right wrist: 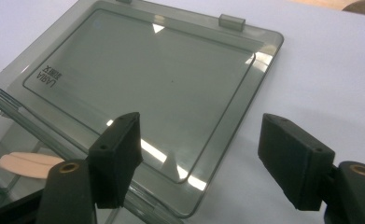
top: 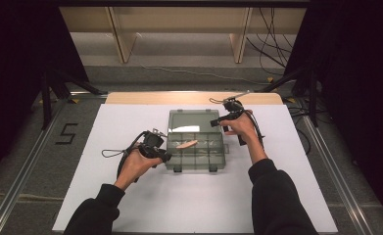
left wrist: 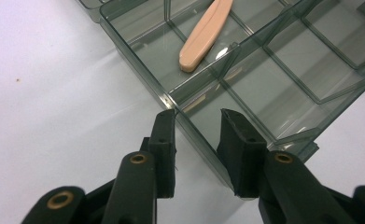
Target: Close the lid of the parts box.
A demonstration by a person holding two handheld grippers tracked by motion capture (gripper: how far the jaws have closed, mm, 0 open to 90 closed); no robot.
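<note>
The left gripper, at the bottom centre of its own view, straddles the near wall of a clear grey box, one jaw outside and one inside, pinching it. A peach stick lies in a compartment at the top. In the high view the right gripper sits right of centre, jaws wide, one over the edge of the flat open lid, gripping nothing. The box rests mid-frame on a white sheet.
</note>
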